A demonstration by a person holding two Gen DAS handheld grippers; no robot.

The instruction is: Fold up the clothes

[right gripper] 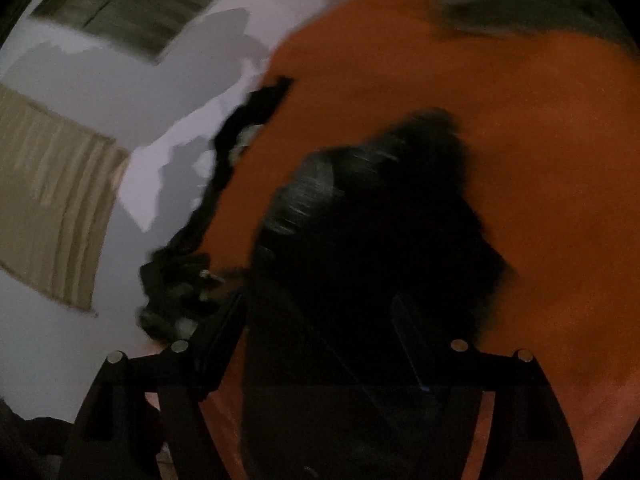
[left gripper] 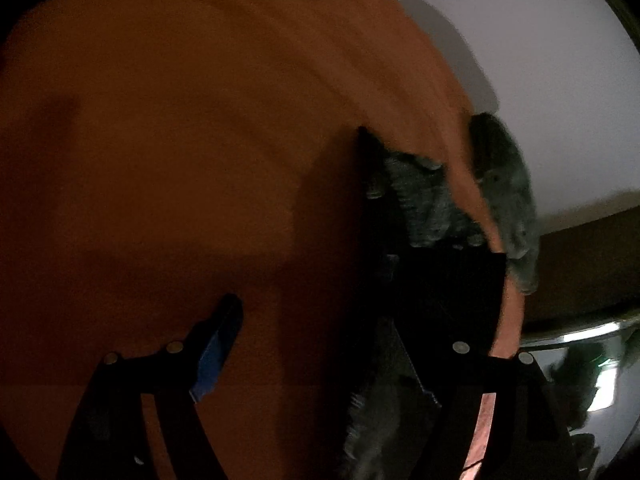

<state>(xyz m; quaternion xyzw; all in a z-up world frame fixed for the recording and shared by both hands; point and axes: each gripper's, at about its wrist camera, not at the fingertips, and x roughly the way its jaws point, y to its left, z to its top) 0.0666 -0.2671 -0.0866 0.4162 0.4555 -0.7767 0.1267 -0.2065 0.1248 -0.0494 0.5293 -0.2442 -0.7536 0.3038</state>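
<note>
Orange garment [left gripper: 180, 128]: large cloth spread over a white surface [left gripper: 540, 60], filling most of both wrist views; blurred in places.
Left gripper [left gripper: 320, 320]: fingers stand well apart, left finger with a blue pad [left gripper: 212, 356] lying on the orange cloth; the right finger is lost in a dark mass, so whether anything is pinched cannot be told.
Dark fuzzy fabric [left gripper: 432, 200]: lies at the garment's right edge in the left wrist view.
Shiny metal rim [left gripper: 580, 336]: lower right of that view; contents not discernible.
Right gripper [right gripper: 320, 320]: jaws spread wide, pressing on nothing, black furry item [right gripper: 380, 208] between and beyond them, on the orange cloth.
</note>
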